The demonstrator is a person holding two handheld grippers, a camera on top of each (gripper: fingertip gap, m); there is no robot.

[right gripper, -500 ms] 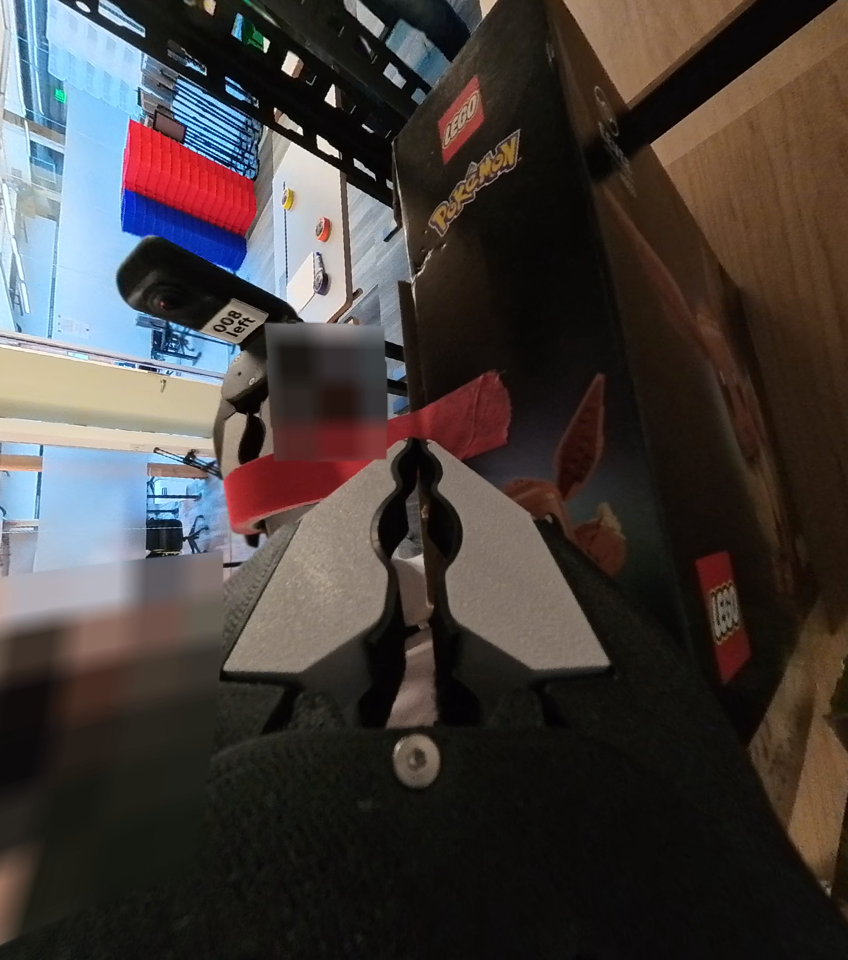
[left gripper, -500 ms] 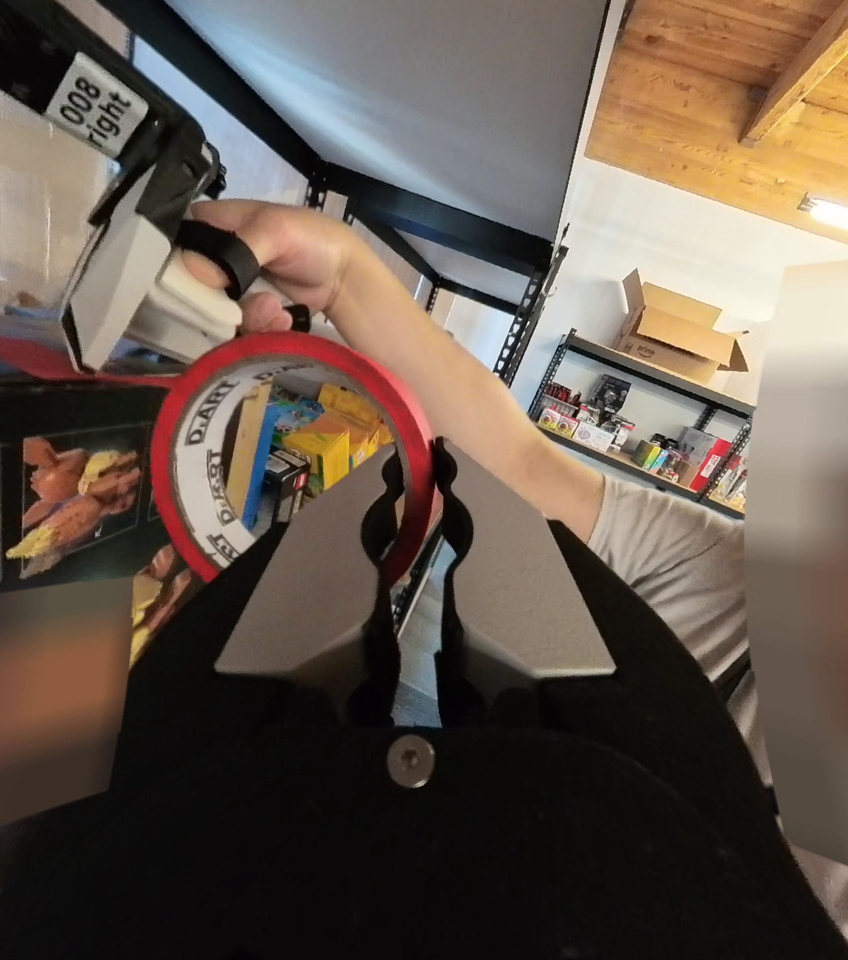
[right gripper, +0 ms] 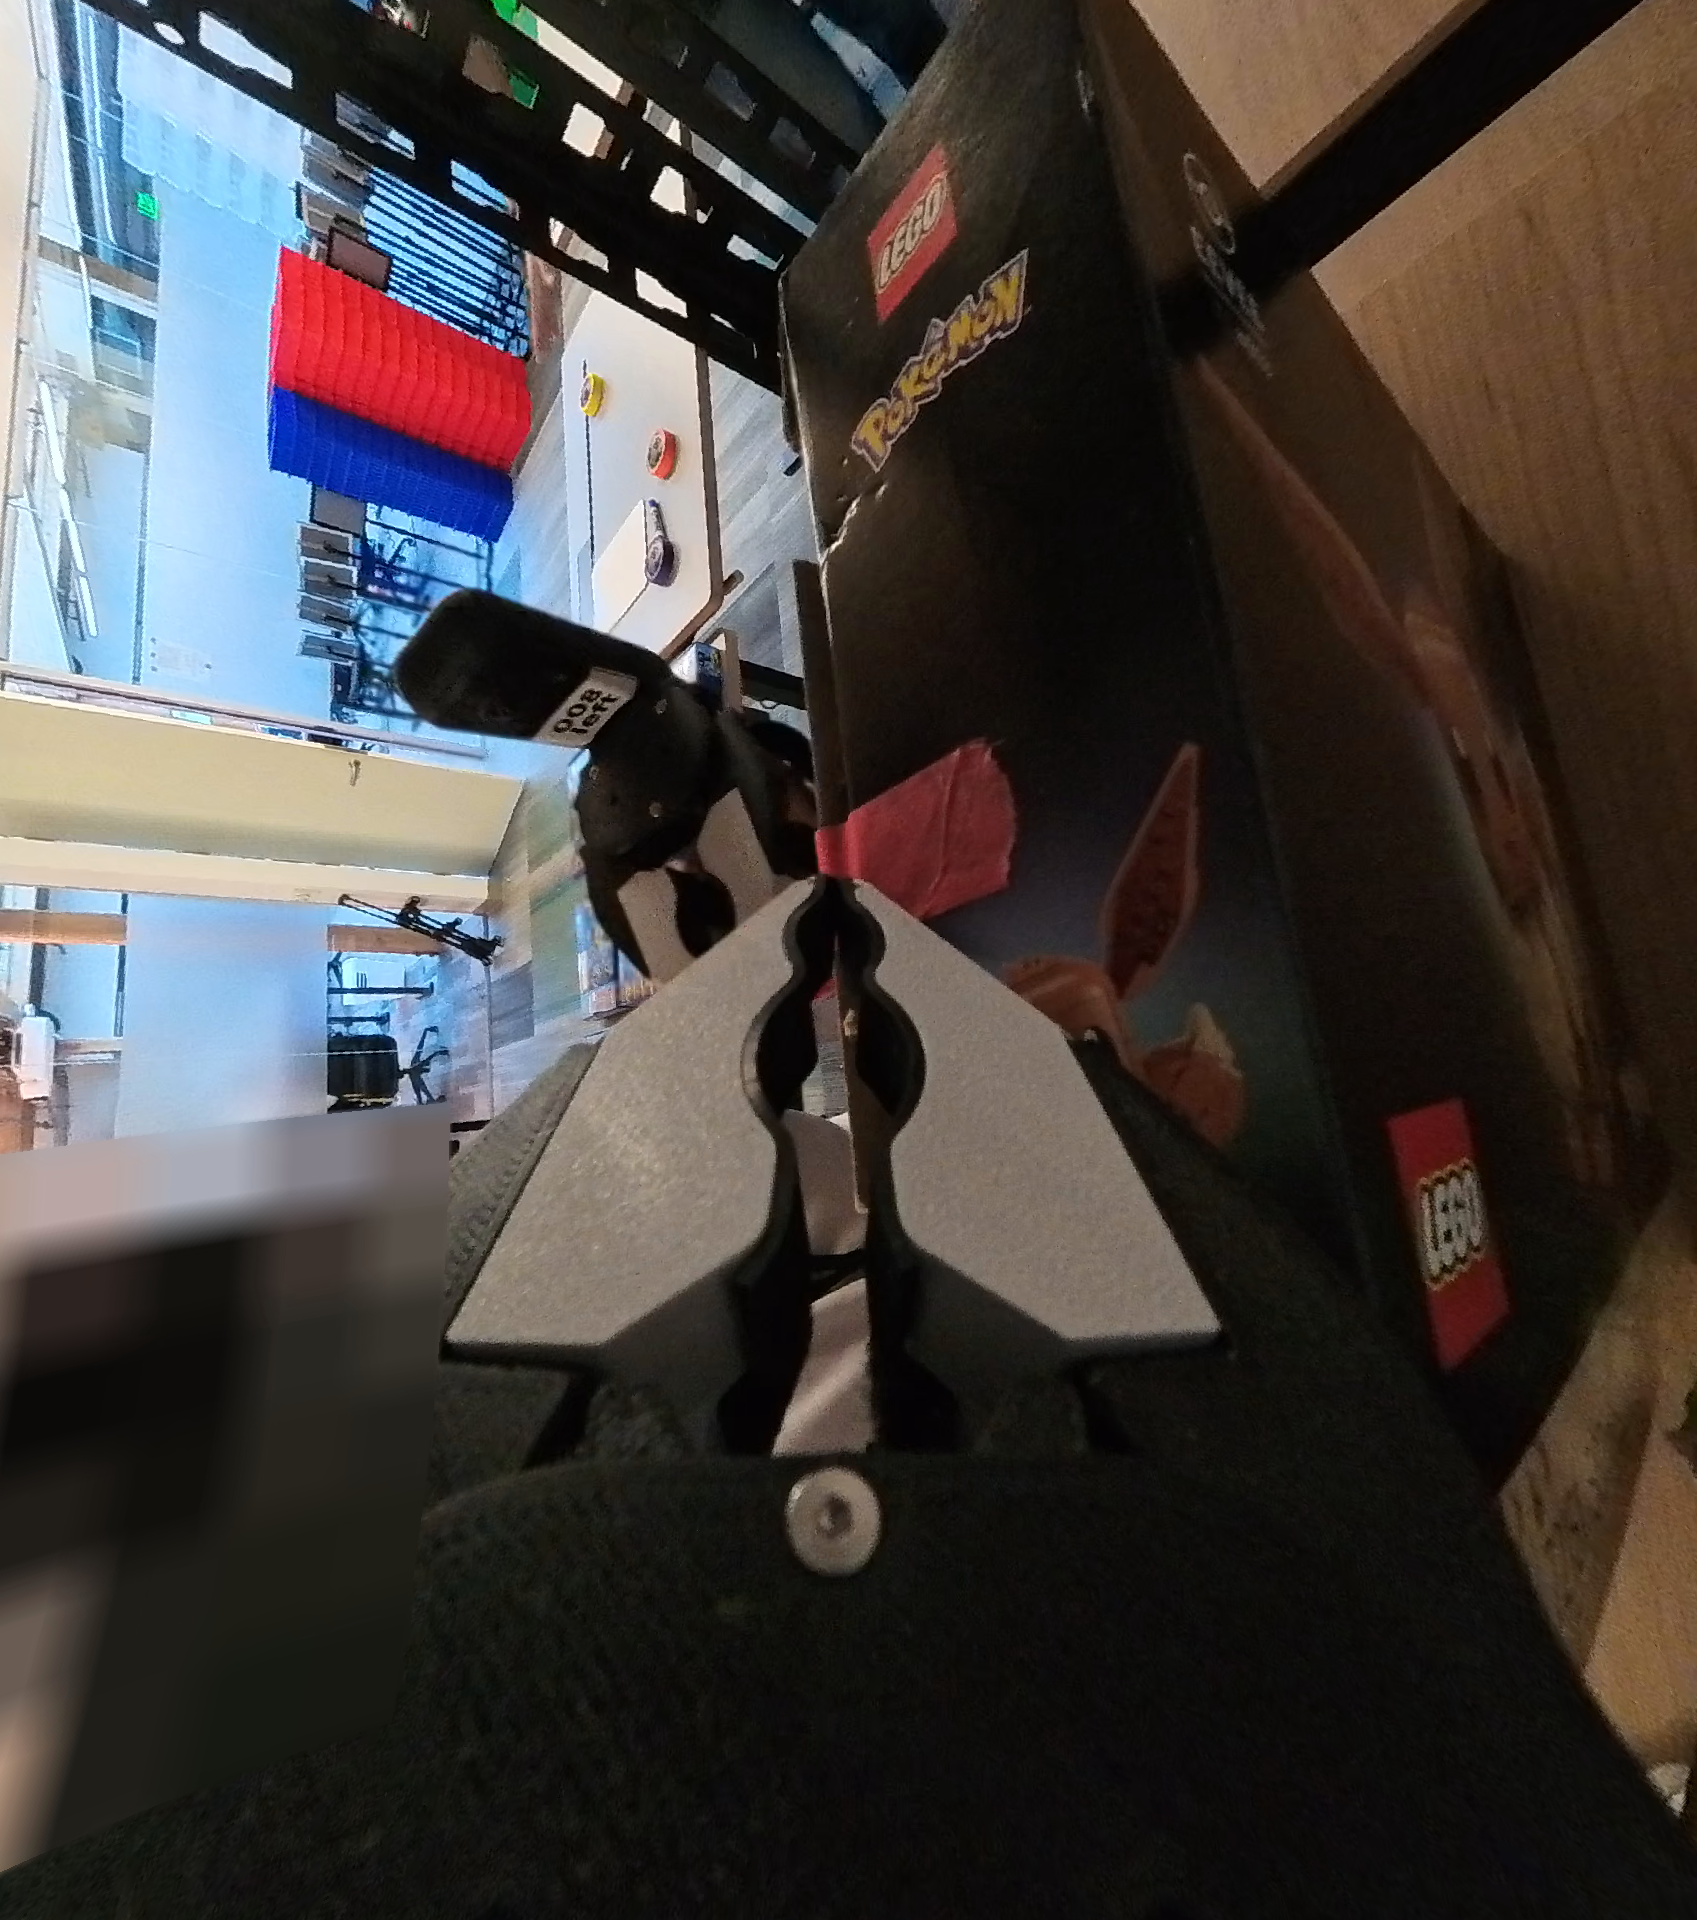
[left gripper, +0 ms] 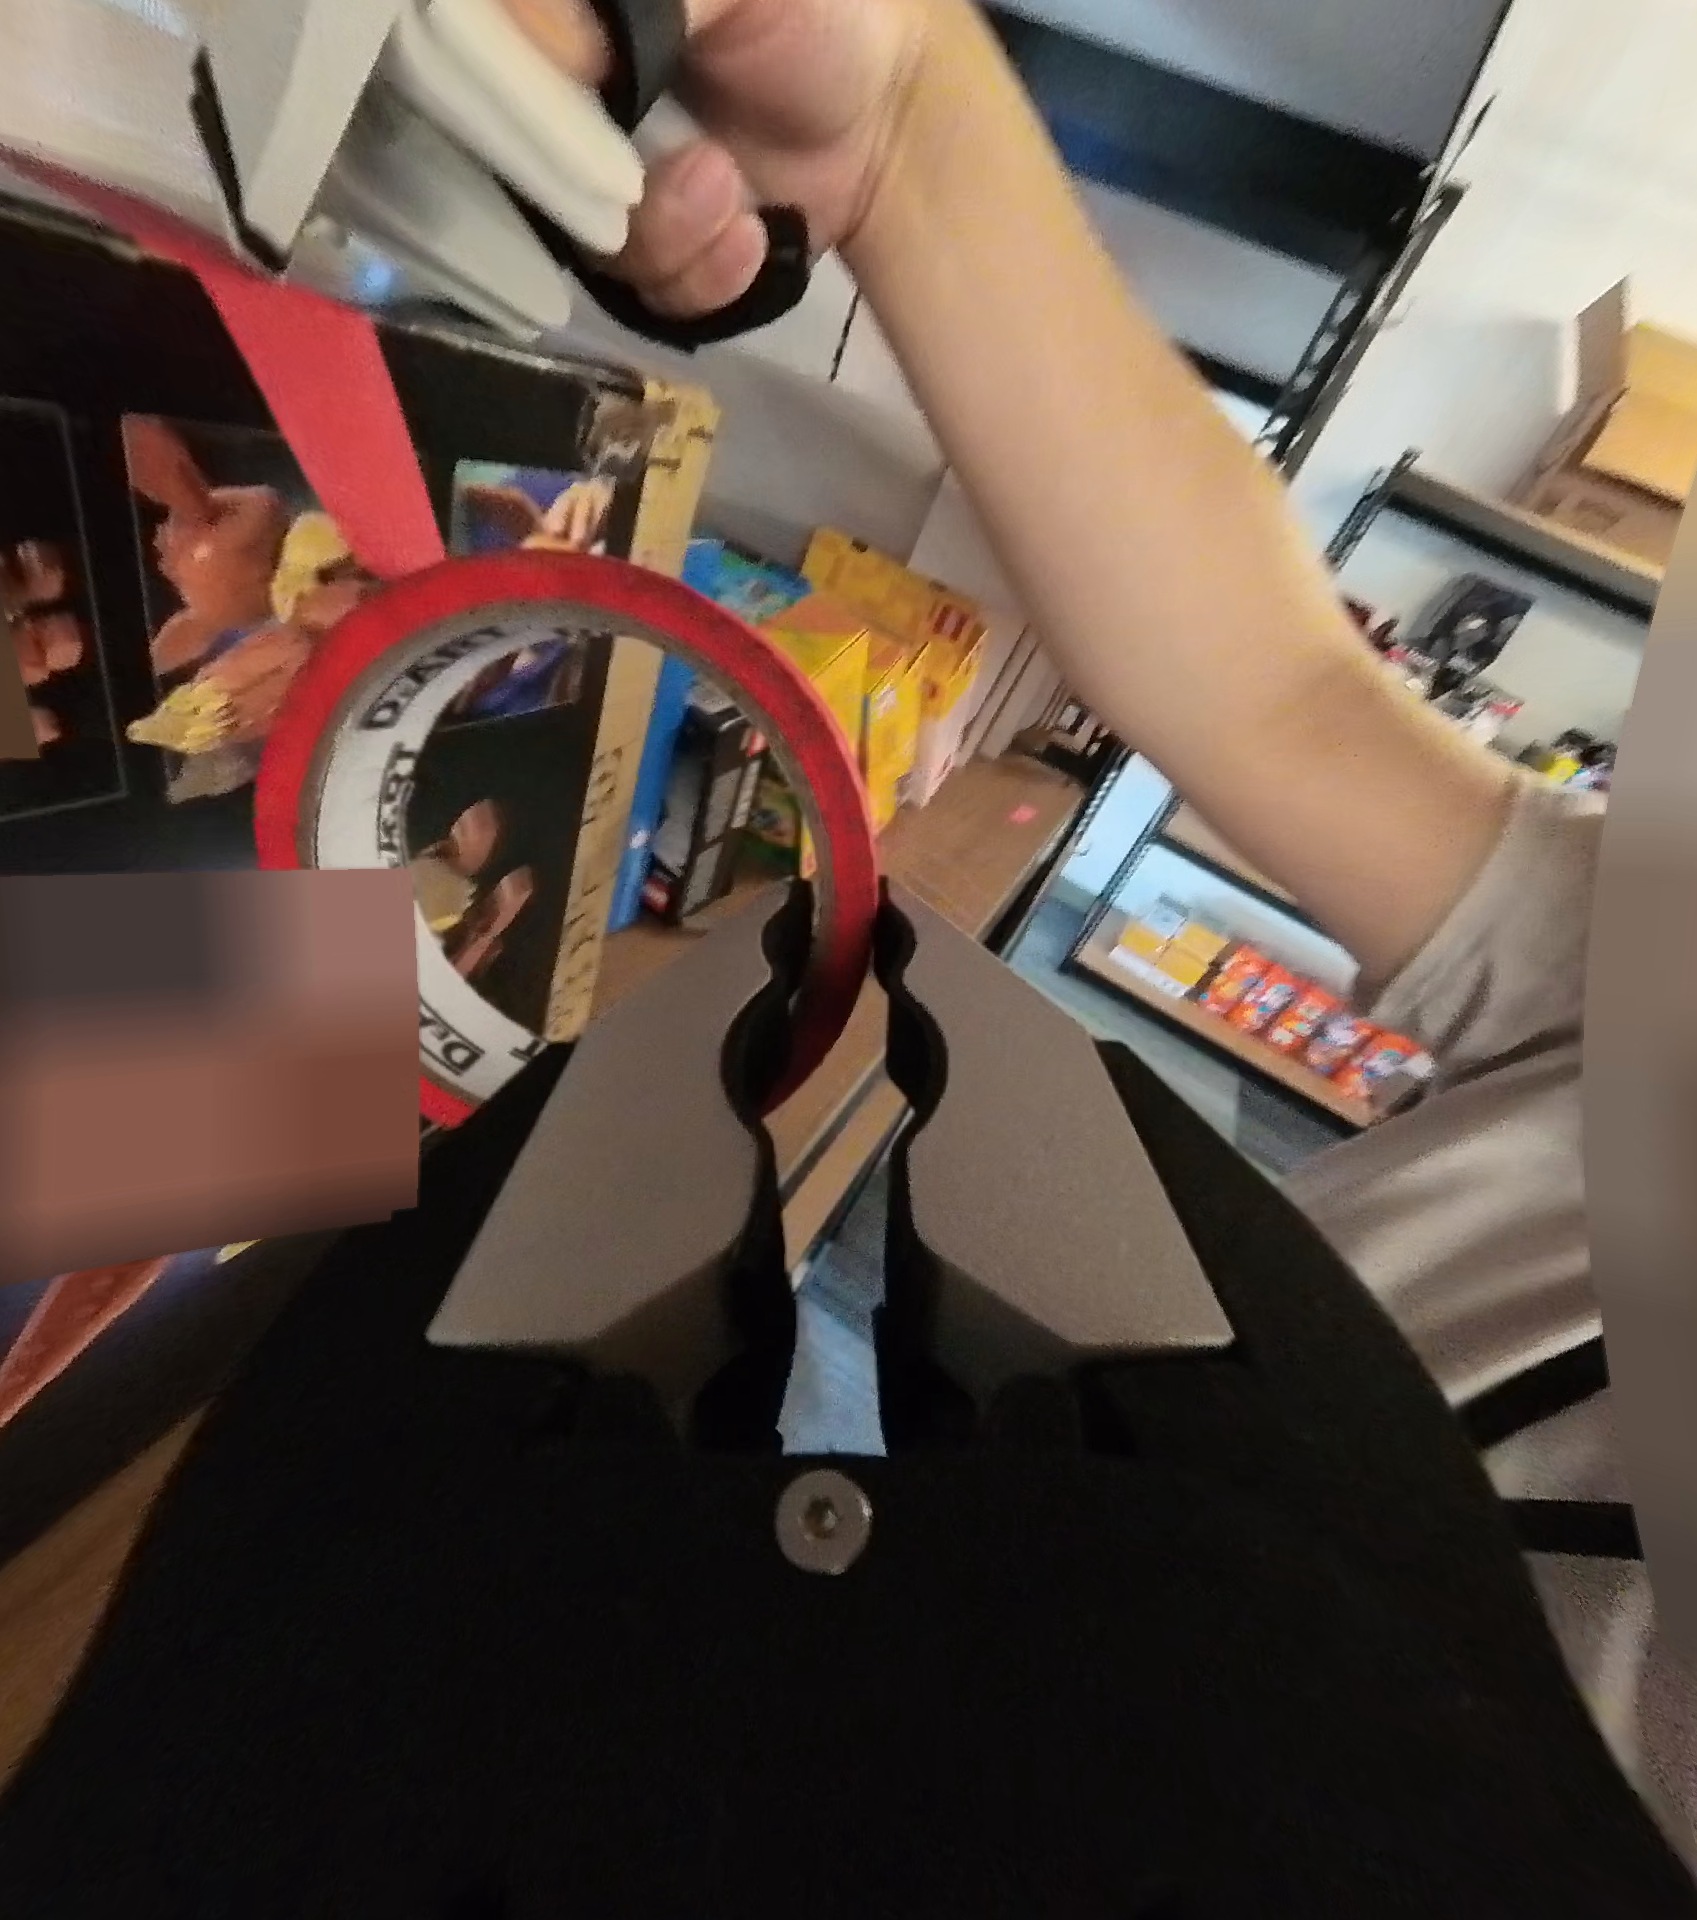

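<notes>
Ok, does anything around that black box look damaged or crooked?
Yes. The red tape strip on the black box ends in a ragged, torn edge. The strip runs at a slant from the box to the roll held by the left gripper.

Left wrist view is motion-blurred, the right gripper is cropped by the top edge, the red tape roll is partly behind a mosaic patch; in the right wrist view the black box hides most of the left gripper.
</notes>
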